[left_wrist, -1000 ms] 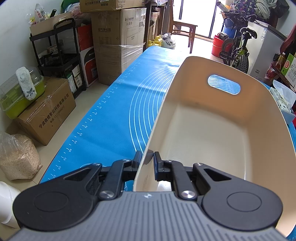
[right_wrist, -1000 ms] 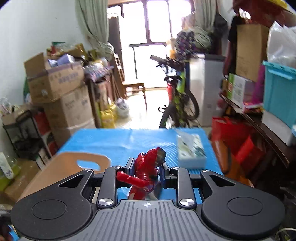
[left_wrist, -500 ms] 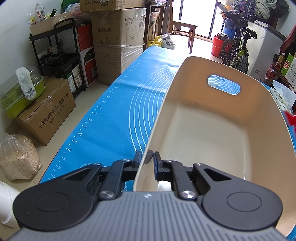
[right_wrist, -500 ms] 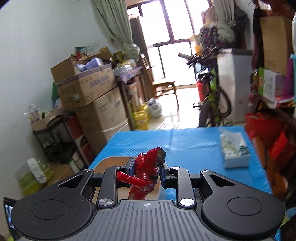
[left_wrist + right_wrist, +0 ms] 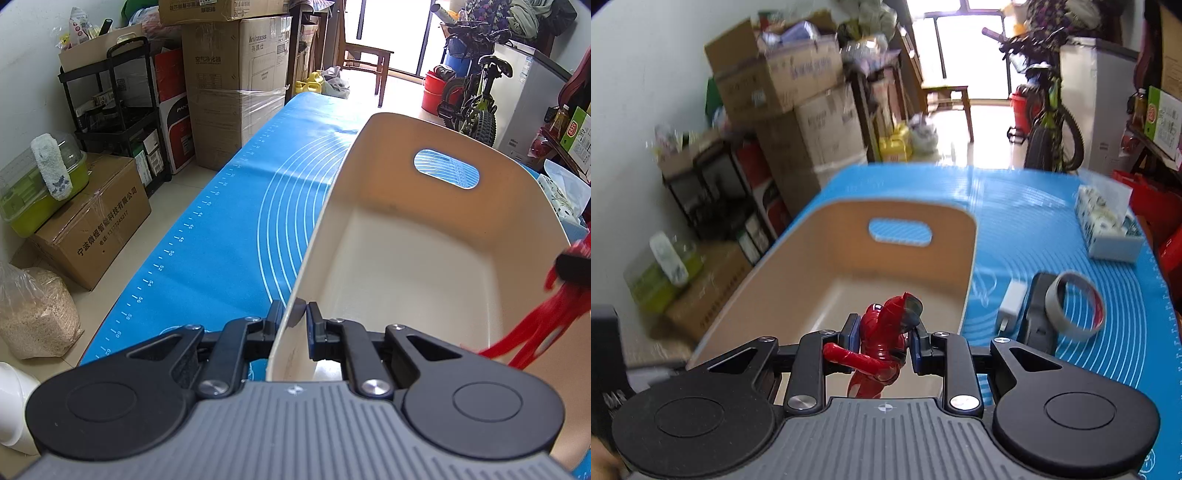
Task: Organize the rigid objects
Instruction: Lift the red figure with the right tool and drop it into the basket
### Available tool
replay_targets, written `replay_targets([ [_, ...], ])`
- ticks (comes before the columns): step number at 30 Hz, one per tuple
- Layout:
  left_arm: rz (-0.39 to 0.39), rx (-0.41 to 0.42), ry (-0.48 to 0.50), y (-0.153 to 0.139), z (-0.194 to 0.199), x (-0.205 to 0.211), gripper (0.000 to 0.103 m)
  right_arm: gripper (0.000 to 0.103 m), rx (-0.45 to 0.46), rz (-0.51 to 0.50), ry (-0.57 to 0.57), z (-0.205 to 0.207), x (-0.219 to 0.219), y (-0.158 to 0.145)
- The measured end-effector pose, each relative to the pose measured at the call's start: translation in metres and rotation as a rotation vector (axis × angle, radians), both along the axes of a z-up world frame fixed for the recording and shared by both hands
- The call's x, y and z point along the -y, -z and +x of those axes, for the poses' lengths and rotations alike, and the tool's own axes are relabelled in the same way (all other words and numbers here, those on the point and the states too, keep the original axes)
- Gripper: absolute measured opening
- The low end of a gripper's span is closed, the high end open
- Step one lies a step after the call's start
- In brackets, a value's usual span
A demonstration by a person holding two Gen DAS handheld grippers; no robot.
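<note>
A cream bin (image 5: 413, 258) with an oval handle hole stands on the blue mat (image 5: 229, 229). My left gripper (image 5: 295, 317) is shut on the bin's near rim, one pad outside the wall and one inside. My right gripper (image 5: 884, 338) is shut on a red toy figure (image 5: 886, 347), held over the near end of the bin (image 5: 849, 266). In the left wrist view the red figure (image 5: 546, 328) and a dark fingertip show at the right edge, above the bin's right wall.
On the mat right of the bin lie a white charger (image 5: 1012, 302), a black device (image 5: 1038, 314), a grey tape ring (image 5: 1075, 302) and a tissue box (image 5: 1108, 229). Cardboard boxes (image 5: 236, 92), a black shelf cart (image 5: 118, 110) and a bicycle (image 5: 476, 96) surround the table.
My right gripper has swung down and left with the red figure, from above the mat to over the bin. The figure has entered the left wrist view. The left gripper has not moved.
</note>
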State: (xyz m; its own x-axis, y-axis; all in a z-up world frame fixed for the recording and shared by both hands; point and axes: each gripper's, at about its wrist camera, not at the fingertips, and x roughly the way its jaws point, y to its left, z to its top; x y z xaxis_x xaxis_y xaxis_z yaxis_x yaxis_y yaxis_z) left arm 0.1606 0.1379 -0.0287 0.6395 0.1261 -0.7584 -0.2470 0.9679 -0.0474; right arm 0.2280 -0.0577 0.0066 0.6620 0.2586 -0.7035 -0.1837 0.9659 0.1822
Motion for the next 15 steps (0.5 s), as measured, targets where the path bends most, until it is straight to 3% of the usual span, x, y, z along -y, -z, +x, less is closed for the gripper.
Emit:
replay_targets([
  [9, 0.000, -0.001, -0.001, 0.000, 0.000, 0.000, 0.015, 0.036, -0.043, -0.097, -0.014, 0.004, -0.011, 0.019],
  [15, -0.001, 0.000, 0.000, 0.000, 0.000, 0.000, 0.015, 0.054, -0.051, -0.062, -0.019, 0.002, -0.006, 0.014],
])
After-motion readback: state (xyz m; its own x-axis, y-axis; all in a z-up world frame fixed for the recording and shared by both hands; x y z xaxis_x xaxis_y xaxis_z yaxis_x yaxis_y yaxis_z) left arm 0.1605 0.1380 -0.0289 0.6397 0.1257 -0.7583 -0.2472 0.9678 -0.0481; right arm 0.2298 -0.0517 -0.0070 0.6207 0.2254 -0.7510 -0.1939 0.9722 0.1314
